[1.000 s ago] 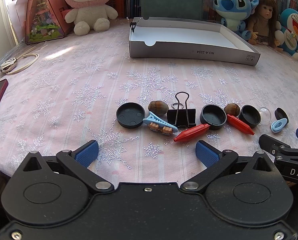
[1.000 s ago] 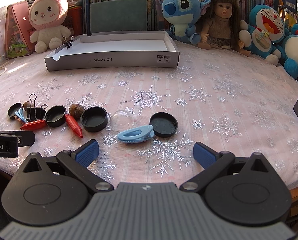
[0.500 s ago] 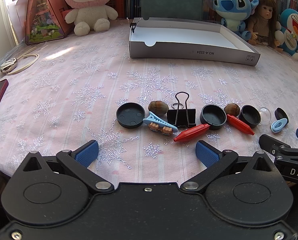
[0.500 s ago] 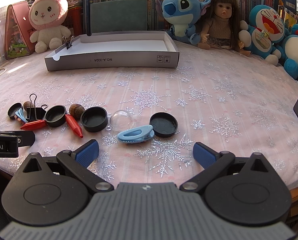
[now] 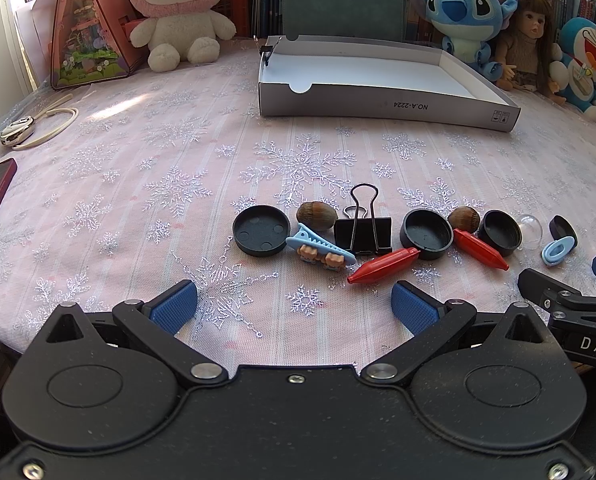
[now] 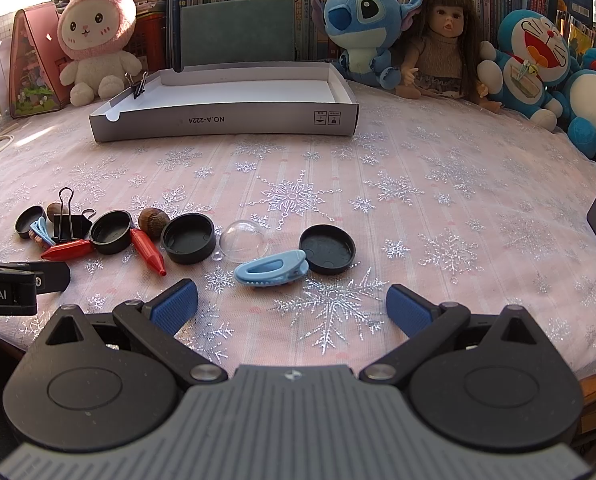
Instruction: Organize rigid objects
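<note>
Right wrist view, grey box point(image 6: 225, 122) printed "NO.A-2224" upside down, left gripper point(image 5: 293, 306) and right gripper point(image 6: 291, 306) both spread wide, empty

Caps point(image 5: 261, 230), clips point(image 5: 362, 229), acorns point(image 5: 316, 215), red cones point(image 5: 382, 265) clustered before empty grey tray point(image 5: 386, 100).

A table covered by a pink snowflake-patterned cloth point(image 5: 137, 184) carried everything. Near its front edge lay a row of small things: a black lid point(image 5: 261, 230), an acorn-like nut point(image 5: 316, 215), a blue hair clip point(image 5: 320, 246), a black binder clip point(image 5: 362, 229), two red crayon-shaped pieces point(image 5: 382, 265) point(image 5: 480, 249), a second nut point(image 5: 463, 219), two black cups point(image 5: 426, 233) point(image 5: 499, 233), a clear dome point(image 6: 243, 240), a light blue clip point(image 6: 271, 269) and another black lid point(image 6: 326, 249). Farther back sat a shallow grey cardboard box point(image 5: 386, 105). Plush toys point(image 5: 177, 12) and a doll point(image 6: 442, 40) lined the far edge.
</note>
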A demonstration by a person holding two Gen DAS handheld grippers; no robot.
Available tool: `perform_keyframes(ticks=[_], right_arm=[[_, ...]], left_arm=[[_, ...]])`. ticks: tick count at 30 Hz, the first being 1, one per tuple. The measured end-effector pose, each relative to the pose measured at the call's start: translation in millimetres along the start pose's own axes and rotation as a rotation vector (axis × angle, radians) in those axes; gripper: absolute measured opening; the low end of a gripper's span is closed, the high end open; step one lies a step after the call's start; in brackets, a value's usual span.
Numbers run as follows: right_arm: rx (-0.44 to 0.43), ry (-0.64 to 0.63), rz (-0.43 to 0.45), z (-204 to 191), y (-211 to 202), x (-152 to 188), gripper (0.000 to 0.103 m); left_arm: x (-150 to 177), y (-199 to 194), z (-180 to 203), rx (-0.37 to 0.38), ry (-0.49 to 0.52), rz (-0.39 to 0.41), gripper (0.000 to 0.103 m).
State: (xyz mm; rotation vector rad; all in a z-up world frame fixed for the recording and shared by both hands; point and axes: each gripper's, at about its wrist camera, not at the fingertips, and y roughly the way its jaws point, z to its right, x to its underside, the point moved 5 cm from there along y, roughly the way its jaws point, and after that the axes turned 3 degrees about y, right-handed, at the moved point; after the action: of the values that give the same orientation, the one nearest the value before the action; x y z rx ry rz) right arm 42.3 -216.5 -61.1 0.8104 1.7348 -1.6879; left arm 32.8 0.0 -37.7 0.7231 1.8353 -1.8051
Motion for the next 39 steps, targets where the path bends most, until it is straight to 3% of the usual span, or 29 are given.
perform_keyframes(ticks=[22, 33, 37, 39], right_arm=[[-0.001, 0.013, 0.004, 2.5, -0.3, 1.3, 0.103], [-0.051, -0.018, 0.038, 4.3, -2.0, 4.7, 0.103], [-0.075, -0.019, 0.064, 4.5, -6.5, 4.2, 0.097], [-0.083, -0.022, 0.081, 4.0, -9.4, 3.2, 0.092]], left_arm=[[2.1, -1.6, -1.5, 0.015, 0.018, 0.023, 0.103], [5.0, -3.7, -2.2, 0.024, 0.027, 0.060, 0.103], [4.8, -8.3, -3.2, 0.037, 0.021, 0.068, 0.092], [4.8, -12.6, -2.9, 0.047, 0.023, 0.077, 0.080]])
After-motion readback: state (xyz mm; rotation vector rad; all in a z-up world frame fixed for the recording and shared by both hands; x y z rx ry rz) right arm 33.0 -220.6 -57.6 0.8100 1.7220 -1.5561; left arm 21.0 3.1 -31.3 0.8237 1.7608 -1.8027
